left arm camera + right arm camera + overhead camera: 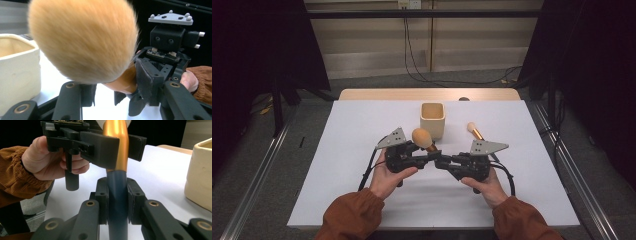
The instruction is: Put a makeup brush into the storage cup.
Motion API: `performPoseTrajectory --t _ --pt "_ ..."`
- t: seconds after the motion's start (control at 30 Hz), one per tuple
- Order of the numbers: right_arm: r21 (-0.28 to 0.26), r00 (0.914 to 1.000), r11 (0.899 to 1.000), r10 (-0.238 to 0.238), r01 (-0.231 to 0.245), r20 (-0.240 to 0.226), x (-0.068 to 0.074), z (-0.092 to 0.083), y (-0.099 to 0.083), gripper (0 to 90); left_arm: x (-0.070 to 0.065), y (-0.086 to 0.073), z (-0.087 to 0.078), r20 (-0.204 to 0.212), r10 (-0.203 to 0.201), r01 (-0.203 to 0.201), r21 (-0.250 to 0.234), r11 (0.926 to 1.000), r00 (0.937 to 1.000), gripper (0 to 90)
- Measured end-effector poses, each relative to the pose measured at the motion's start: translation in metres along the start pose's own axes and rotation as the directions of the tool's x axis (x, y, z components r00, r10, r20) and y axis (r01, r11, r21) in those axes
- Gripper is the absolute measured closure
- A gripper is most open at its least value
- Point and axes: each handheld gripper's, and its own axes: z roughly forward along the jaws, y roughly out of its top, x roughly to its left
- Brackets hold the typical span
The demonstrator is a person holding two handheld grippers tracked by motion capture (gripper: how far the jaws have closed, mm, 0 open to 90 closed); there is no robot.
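A makeup brush with a fluffy tan head, a gold ferrule and a dark handle stands upright above the white table, held between both grippers. My right gripper is shut on the dark handle from the right. My left gripper comes from the left, and its pads clamp the gold ferrule just under the head. In the high view, the left gripper and right gripper meet tip to tip at the table's middle.
A cream square cup stands upright just behind the grippers, its wall close to the brush head. A second brush lies on the table to the cup's right. Floor rails run along both sides of the table.
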Motion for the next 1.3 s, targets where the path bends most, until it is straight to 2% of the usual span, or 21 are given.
performPoseTrajectory --t 0.2,0.3,0.4,0.5,0.83,0.93,0.97,1.07,1.13,1.2,1.23,1.27,1.3 --pt "0.012 0.9999 1.0 -0.011 0.011 0.004 0.0 0.0005 -0.001 75.0 0.0004 0.0007 -0.0009 0.012 -0.016 0.016 0.018 0.9997 0.9998 57.6" --pt "0.017 1.0 1.0 0.002 -0.002 0.007 -0.0001 0.002 -0.0019 74.7 0.0014 0.0013 0.0005 0.007 -0.011 0.01 0.037 0.9993 0.9999 57.9" --pt "0.03 0.9997 1.0 0.004 -0.004 0.022 -0.0007 0.0027 -0.0035 74.6 0.0028 0.0002 0.0021 0.009 -0.021 0.021 0.043 0.9988 0.9997 58.3" --pt "0.03 0.9996 1.0 -0.006 0.006 0.028 0.0006 0.0034 -0.0028 73.4 0.0005 0.0022 0.0014 0.03 -0.025 0.024 0.046 0.9986 0.9992 61.9" --pt "0.046 0.9988 0.999 -0.029 0.027 0.039 0.006 0.0053 -0.0013 69.2 -0.0021 0.0061 0.0019 0.028 -0.022 0.02 0.063 0.9978 0.9994 63.3" --pt "0.052 0.9989 0.998 -0.025 0.023 0.04 0.0056 0.0055 -0.0012 66.4 -0.0015 0.0052 0.0017 0.027 -0.022 0.02 0.072 0.9972 0.9994 63.6" --pt "0.071 0.9989 0.997 -0.018 0.015 0.043 0.0056 0.0056 -0.0017 61.9 -0.0013 0.0048 0.0017 0.027 -0.016 0.013 0.078 0.9968 0.9995 63.6" --pt "0.076 0.9985 0.997 -0.022 0.018 0.05 0.0057 0.0055 -0.002 60.5 -0.0009 0.0047 0.0008 0.027 -0.011 0.009 0.084 0.9964 0.9996 63.7" --pt "0.079 0.9986 0.997 -0.011 0.007 0.053 0.0058 0.0052 -0.0013 52.9 -0.0011 0.0051 0.0002 0.028 -0.012 0.01 0.083 0.9965 0.9995 63.7" --pt "0.084 0.9984 0.996 -0.007 0.003 0.056 0.0058 0.0046 -0.0009 51.8 -0.0011 0.0055 0.0 0.027 -0.01 0.008 0.084 0.9964 0.9996 63.7" --pt "0.086 0.9984 0.996 -0.006 0.001 0.056 0.0056 0.0044 -0.0008 48.2 -0.0009 0.0055 0.0 0.028 -0.01 0.008 0.086 0.9963 0.9996 63.7" --pt "0.09 0.998 0.996 0.006 -0.012 0.064 0.0049 0.0042 -0.0005 40.9 -0.0001 0.0055 -0.0003 0.029 -0.011 0.008 0.089 0.996 0.9995 63.7" --pt "0.09 0.998 0.996 0.006 -0.012 0.064 0.0049 0.0042 -0.0005 40.9 0.0005 0.0055 -0.0006 0.03 -0.012 0.009 0.092 0.9957 0.9995 63.7"
